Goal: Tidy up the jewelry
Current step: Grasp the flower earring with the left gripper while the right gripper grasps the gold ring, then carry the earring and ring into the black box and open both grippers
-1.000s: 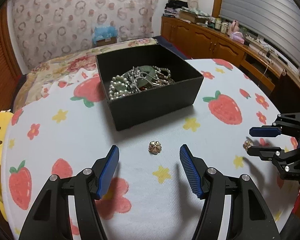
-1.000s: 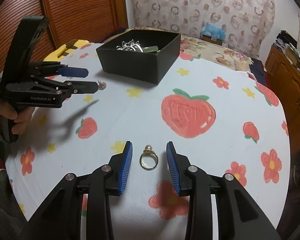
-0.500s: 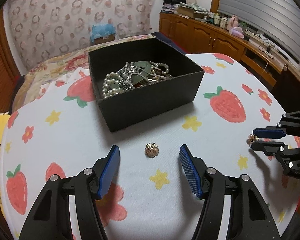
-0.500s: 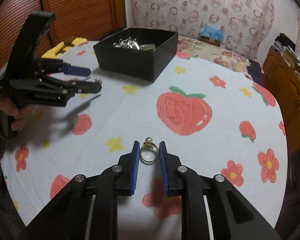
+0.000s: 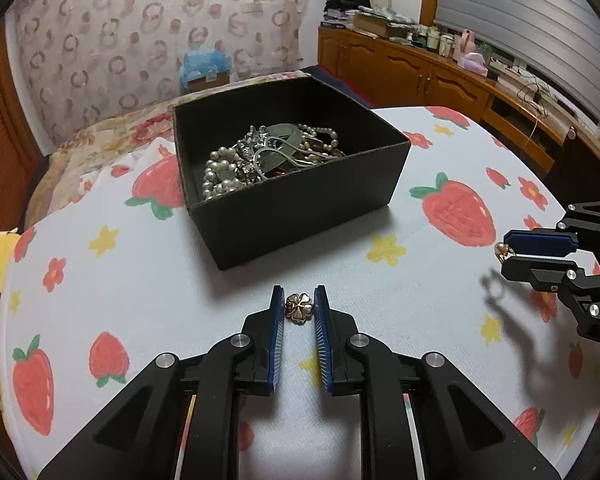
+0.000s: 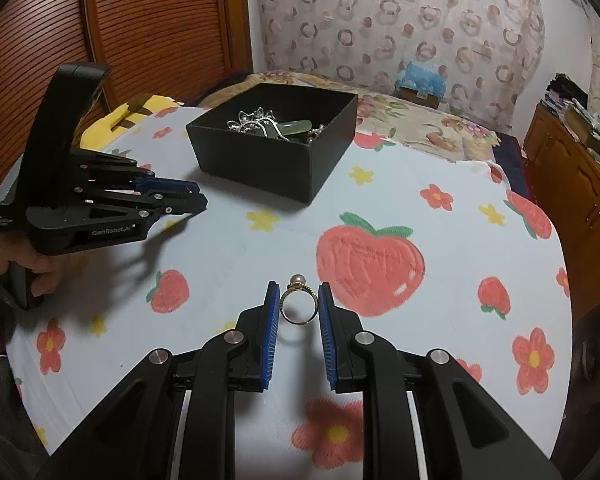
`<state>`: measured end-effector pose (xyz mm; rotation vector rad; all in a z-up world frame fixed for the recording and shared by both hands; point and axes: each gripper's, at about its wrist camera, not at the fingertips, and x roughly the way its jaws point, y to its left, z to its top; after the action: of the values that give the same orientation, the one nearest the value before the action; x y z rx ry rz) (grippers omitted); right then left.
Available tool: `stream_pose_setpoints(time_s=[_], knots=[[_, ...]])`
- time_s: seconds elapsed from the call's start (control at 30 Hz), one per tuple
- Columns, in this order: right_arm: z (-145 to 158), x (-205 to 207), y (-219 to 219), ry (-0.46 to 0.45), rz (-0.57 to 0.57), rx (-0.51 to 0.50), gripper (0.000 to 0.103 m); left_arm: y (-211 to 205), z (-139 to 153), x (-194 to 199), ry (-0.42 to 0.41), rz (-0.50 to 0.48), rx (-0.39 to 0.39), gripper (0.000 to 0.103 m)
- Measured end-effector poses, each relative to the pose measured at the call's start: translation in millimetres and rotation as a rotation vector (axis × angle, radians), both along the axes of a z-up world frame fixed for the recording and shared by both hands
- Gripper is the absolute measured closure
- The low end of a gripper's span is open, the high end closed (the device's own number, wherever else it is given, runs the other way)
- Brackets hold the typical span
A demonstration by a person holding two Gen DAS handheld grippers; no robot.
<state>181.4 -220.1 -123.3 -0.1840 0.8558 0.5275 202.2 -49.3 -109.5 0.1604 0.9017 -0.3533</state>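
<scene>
a round surface under a white cloth printed with strawberries and flowers stood in a bedroom, with a black box of tangled jewelry as its landmark. in front of the box, the left tool was closing its jaws on a gold flower charm. to the box's right, the right tool clenched a pearl ring.
</scene>
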Motion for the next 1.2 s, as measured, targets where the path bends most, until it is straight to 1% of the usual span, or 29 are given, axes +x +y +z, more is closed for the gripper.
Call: stream_pose_setpoints(time_s=[0.13, 0.37, 0.53, 0.6, 0.7, 1.2], knots=[[5, 5, 4, -0.018, 0.008, 0.002, 0.081, 5, 8, -1, -0.022, 0.013, -0.023, 0.089], [28, 24, 20, -0.085, 0.048, 0.001, 0.081, 8, 31, 0, -0.076, 0.024, -0.045, 0.089], [42, 41, 28, -0.115, 0.066, 0.018, 0.081, 10, 44, 6, -0.106, 0.034, -0.054, 0.089], [47, 50, 29, -0.113, 0.073, 0.042, 0.081, 12, 48, 8, -0.114, 0.036, -0.057, 0.089], [49, 66, 31, -0.083, 0.087, 0.082, 0.081, 13, 51, 11, -0.121, 0.039, -0.056, 0.089], [46, 116, 54, -0.082, 0.095, 0.063, 0.081, 16, 62, 20, -0.153, 0.041, -0.063, 0.089]])
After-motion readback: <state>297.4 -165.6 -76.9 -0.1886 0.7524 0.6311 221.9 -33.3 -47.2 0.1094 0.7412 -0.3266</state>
